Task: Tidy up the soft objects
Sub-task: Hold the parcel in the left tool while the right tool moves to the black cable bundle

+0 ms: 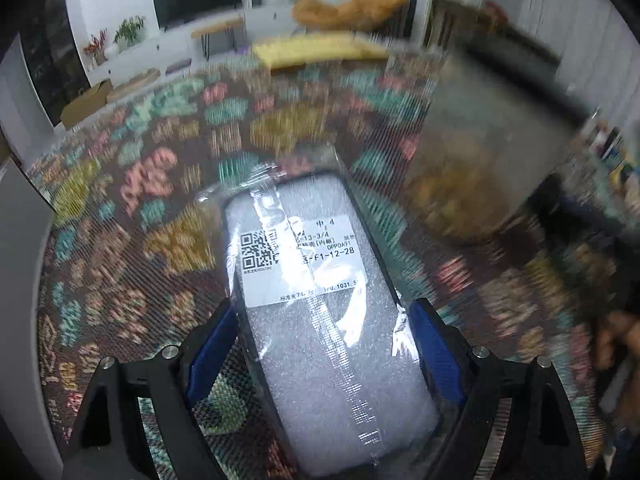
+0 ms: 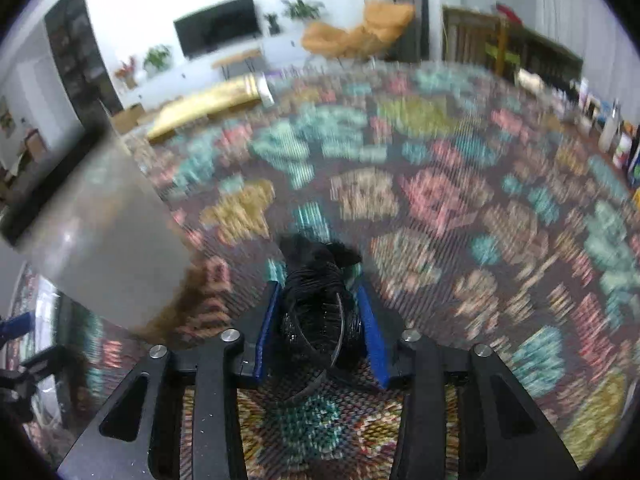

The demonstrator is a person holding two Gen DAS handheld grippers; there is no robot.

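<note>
So we've got both hands full here. Our left gripper (image 1: 324,344) has its jaws spread fairly wide and closed onto a flat black phone case sealed in a clear plastic bag with white foam inside (image 1: 320,300). The blue pads (image 1: 434,354) press on its two long edges, and the case sticks straight out toward 12 o'clock in the left wrist view. A white sticker with a QR code and printed text (image 1: 300,262) sits on the upper half of it.

Our right gripper (image 2: 318,316) has its jaws much narrower, pinched on a black bundle of coiled mesh-like material (image 2: 316,304). It's pretty dark and smeared, so we can't really tell what it is, maybe a hair net or scrunchie. A fuzzy black tuft pokes out past the fingertips toward 12 o'clock.

Both hang over the table covered in a dark woven cloth with teal, pink and yellow blobs (image 2: 440,200). A translucent grey plastic container with a dark rim (image 1: 492,136) sits at 2 o'clock in the left view and at 9 o'clock in the right view, heavily blurred. A flat yellow pad (image 1: 316,50) lies on the far edge of the cloth at 12 o'clock.
</note>
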